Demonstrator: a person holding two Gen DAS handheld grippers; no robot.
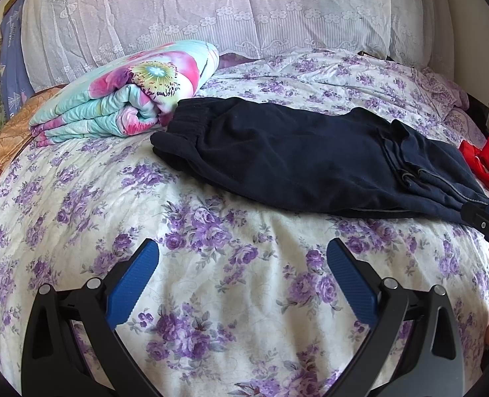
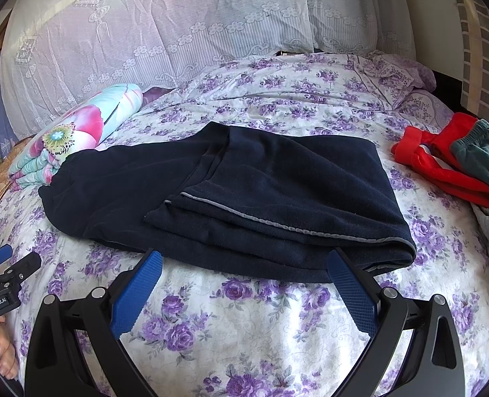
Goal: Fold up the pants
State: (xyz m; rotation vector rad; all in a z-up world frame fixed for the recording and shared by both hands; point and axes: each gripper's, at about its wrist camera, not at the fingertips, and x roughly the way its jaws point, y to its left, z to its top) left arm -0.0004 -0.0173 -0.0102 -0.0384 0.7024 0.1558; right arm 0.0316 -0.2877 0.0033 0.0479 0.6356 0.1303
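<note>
My left wrist view sits low over the bed (image 1: 211,297), facing the headboard end, with the pants (image 1: 294,165) ahead and to its right. My right wrist view faces the same way, nearer the pants (image 2: 244,192). Both share the pants, the quilt (image 1: 125,99) and the red cloth (image 2: 443,168).

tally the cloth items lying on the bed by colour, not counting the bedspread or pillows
Navy: 1, the pants, partly folded.
Red: 1, a garment at the right edge.
Grey-green: 1, a garment lying partly over the red one.
Floral turquoise and pink: 1, a folded quilt by the waistband.
Total: 4.
</note>
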